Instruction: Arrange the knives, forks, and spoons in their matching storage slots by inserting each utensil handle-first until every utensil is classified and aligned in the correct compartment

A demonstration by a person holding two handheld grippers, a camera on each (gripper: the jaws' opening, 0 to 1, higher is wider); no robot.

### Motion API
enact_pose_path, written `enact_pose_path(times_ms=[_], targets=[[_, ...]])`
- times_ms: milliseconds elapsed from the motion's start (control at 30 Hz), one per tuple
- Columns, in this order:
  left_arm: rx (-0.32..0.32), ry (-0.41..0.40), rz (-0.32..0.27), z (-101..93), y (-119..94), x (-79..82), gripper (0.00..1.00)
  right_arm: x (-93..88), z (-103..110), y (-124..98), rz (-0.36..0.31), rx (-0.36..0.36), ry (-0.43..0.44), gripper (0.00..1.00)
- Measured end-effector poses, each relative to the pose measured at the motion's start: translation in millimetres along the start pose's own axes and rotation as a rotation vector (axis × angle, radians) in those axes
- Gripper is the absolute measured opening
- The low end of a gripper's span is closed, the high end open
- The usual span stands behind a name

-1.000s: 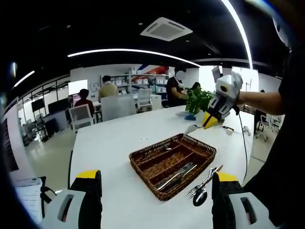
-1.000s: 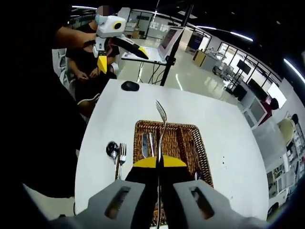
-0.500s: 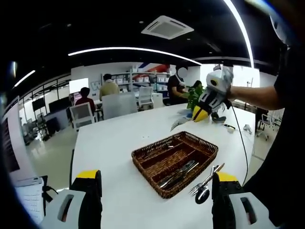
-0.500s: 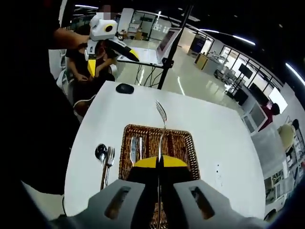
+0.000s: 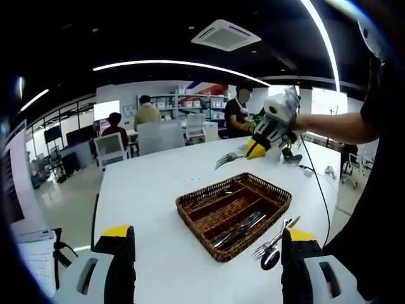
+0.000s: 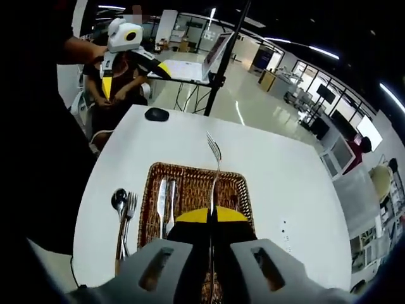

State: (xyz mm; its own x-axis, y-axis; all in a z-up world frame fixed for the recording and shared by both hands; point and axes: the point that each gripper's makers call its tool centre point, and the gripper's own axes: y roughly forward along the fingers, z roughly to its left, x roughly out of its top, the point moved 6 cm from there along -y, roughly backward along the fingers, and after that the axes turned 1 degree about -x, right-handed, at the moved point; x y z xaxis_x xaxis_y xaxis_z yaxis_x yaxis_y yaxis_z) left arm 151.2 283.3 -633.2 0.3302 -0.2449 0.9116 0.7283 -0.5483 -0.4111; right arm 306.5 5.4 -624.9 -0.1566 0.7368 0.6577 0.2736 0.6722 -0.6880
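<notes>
Above the wicker basket (image 6: 190, 170), holding a fork (image 6: 215, 168) in the right tongs (image 6: 211, 215), clenched on the handle end with the tines aimed forward, away from the camera. Looks light, stiff and slick (polished metal, thin stem), so likely to swivel or slide if pinched at the very tip; better taken mid-handle, flat across the pads. Keeping the left tongs (image 5: 205, 233) released and wide, low over the near edge of the white worktop (image 5: 145, 190), touching nothing. Already two knives (image 6: 166, 206), by the look of them, lying together in one slot of the basket. Leaving a spoon (image 6: 118, 199) and a second fork (image 6: 131, 204) side by side on the worktop just beside the basket. Against a second ago, from the left gripper view: carried the gripped fork from off past the basket's far right corner to above its far side. Same clenched hold, same open left, no shift among the pieces lying below. Not yet turned handle-first toward any slot.
</notes>
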Motion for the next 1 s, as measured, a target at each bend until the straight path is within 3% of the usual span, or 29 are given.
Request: enact_pose_path(times_ms=[233, 500, 1000], targets=[[0.013, -0.011, 0.002, 4.1, -2, -2.6, 1.0, -15.4, -4, 18, 0.016, 0.034, 0.029, 0.0], [0.036, -0.025, 0.021, 1.7, -9, -9.4, 1.0, -45.7, -1, 57, 0.033, 0.057, 0.055, 0.0], [0.083, -0.051, 0.06, -3.0, -29, -24.9, 1.0, -83.2, 17, 118, 0.145, 0.03, -0.045, 0.0]])
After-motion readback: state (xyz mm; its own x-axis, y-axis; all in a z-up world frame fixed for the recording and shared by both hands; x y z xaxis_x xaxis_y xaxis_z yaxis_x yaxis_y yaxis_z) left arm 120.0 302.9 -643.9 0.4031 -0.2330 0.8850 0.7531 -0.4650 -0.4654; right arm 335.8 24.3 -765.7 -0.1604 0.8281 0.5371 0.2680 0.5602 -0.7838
